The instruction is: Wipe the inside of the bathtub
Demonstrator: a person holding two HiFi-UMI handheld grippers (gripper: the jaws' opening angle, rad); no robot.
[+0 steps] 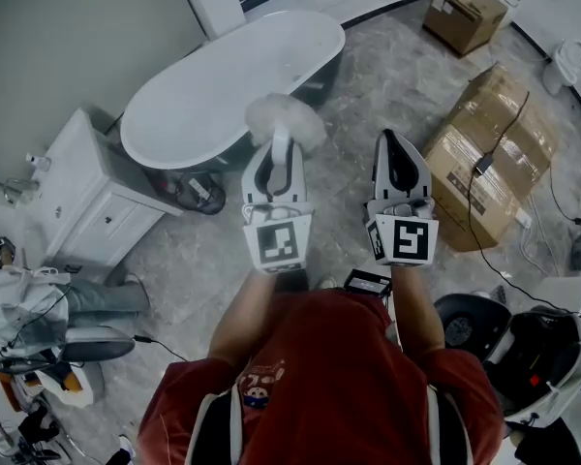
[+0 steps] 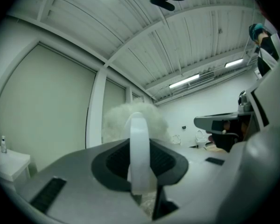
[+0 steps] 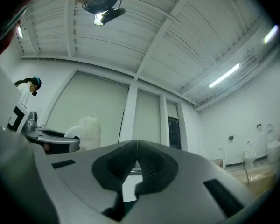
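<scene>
Left gripper (image 1: pixel 276 163) clamps the white handle of a fluffy white duster (image 1: pixel 286 121), its jaws pressed against the handle on both sides, as its own view (image 2: pixel 140 158) confirms. The right gripper (image 1: pixel 394 148), just beside it, has its jaws closed together on nothing (image 3: pixel 136 155). Both are held out by a person in a red shirt (image 1: pixel 339 386) and angled up toward the ribbed ceiling (image 2: pixel 177 45).

A white oval bathtub (image 1: pixel 203 105) stands on the grey marble floor (image 1: pixel 387 76) ahead and to the left. From the head view the duster's tuft overlaps its near rim, though contact cannot be judged. A large cardboard box (image 1: pixel 489 153) lies to the right, a white cabinet (image 1: pixel 92 197) to the left, and a smaller box (image 1: pixel 463 13) and a toilet (image 1: pixel 568 61) sit farther off.
</scene>
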